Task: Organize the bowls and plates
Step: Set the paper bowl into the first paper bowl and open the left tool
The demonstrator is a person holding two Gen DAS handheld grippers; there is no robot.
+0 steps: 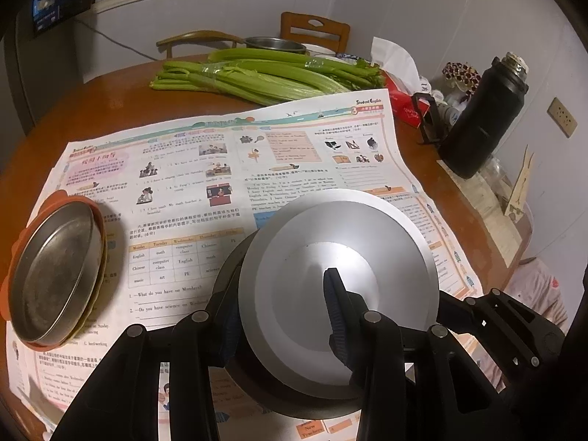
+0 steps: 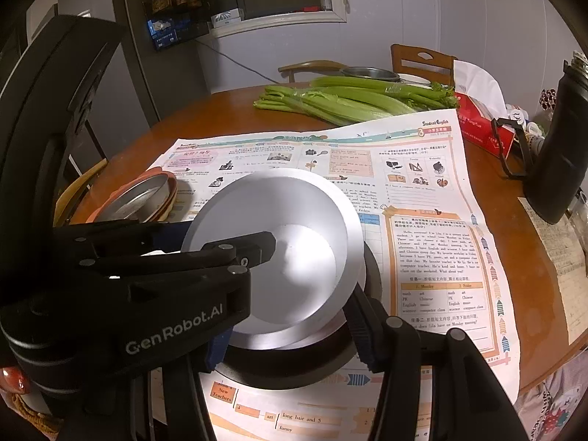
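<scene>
At the near edge of the round wooden table [image 1: 121,84], on a spread-out English-lesson newspaper [image 1: 220,169], the left gripper [image 1: 283,316] pinches the rim of a shallow silver bowl [image 1: 338,268], one blue-padded finger inside the well and the other against the outer wall, so its jaws stand narrow and clamped on the bowl. The bowl hangs tilted just over a second silver dish and a dark-rimmed bowl [image 2: 294,371] beneath it, and whether it touches them cannot be told. The right gripper [image 2: 290,334] sits just behind this stack; one finger reaches the rim on the right side, but the other is masked by the left tool's body, so whether it is gripping cannot be told. What the coming move likely turns on is the other pile: a steel pan [image 1: 51,275] nested in an orange plate [image 1: 55,198] lies well to the left of the held bowl, on the same paper, tipped up toward the camera. The left hand is the nearer one to it. Being round, the bowl has no long axis to line up; only its tilt needs levelling before it is set down. Farther back lie celery stalks [image 1: 257,73], a red tissue box [image 1: 404,103], a black thermos [image 1: 485,117] and two wooden chairs [image 1: 316,31] against a pale wall.
</scene>
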